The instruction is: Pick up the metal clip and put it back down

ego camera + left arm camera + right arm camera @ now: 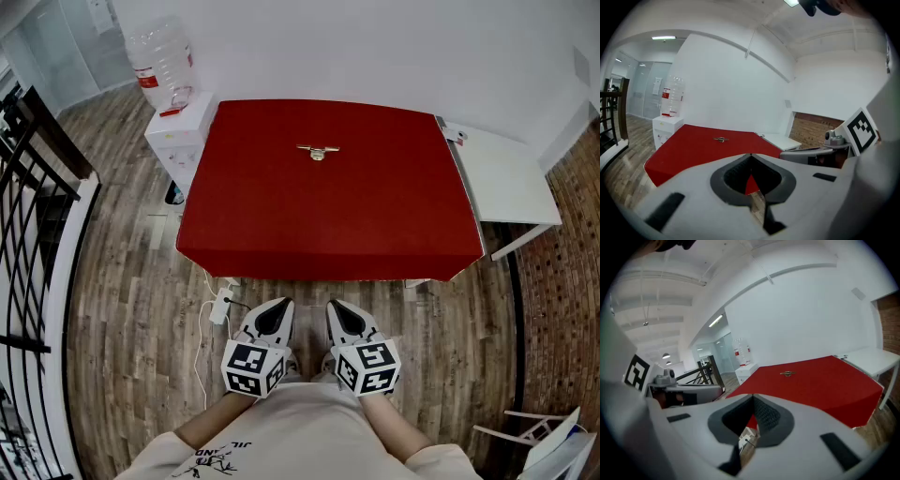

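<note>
Two grippers, left gripper (278, 307) and right gripper (337, 309), sit side by side with jaws pressed together, empty. Well ahead of both, one metal clip (319, 150) lies on the red table (281, 225). Beyond, to the left, one water bottle (161, 58) tops a dispenser (178, 129).

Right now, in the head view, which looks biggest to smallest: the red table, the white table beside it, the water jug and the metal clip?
1. red table
2. white table
3. water jug
4. metal clip
The water jug stands at the picture's far edge, so its look may mislead.
</note>
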`<action>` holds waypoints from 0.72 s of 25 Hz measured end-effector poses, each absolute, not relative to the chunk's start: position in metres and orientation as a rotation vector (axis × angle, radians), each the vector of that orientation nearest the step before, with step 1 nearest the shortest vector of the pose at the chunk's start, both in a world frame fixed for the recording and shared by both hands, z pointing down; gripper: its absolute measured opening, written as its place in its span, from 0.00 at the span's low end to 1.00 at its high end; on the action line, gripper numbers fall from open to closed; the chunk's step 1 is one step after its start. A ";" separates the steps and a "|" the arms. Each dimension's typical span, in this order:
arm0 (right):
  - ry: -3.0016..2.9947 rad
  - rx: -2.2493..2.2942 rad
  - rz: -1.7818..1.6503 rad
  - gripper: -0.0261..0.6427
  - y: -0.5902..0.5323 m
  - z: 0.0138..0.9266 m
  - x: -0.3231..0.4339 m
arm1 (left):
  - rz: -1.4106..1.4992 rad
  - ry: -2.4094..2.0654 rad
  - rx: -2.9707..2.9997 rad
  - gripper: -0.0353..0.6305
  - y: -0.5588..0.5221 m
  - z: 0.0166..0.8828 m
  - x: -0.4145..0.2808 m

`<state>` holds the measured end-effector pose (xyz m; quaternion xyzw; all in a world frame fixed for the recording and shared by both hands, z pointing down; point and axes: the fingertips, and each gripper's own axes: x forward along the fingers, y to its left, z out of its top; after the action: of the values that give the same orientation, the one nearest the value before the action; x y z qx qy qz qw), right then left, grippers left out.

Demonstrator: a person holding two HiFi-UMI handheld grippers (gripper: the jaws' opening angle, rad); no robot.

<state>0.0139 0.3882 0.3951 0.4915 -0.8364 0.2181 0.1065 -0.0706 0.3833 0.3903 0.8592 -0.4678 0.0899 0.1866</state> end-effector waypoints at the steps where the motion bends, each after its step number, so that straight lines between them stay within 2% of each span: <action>1: -2.463 1.455 0.641 0.05 0.389 0.395 0.009 | 0.256 -1.314 2.422 0.06 0.384 0.391 -0.077; 8: -2.449 1.488 0.649 0.05 0.377 0.397 -0.008 | 0.253 -1.299 2.415 0.06 0.372 0.396 -0.100; 18: -2.444 1.474 0.673 0.05 0.301 0.417 0.005 | 0.265 -1.286 2.405 0.06 0.293 0.411 -0.082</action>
<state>0.0050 0.3005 0.4168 0.5000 -0.8289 0.2282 0.1043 -0.0825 0.2929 0.4107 0.8601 -0.4598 0.0947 0.1996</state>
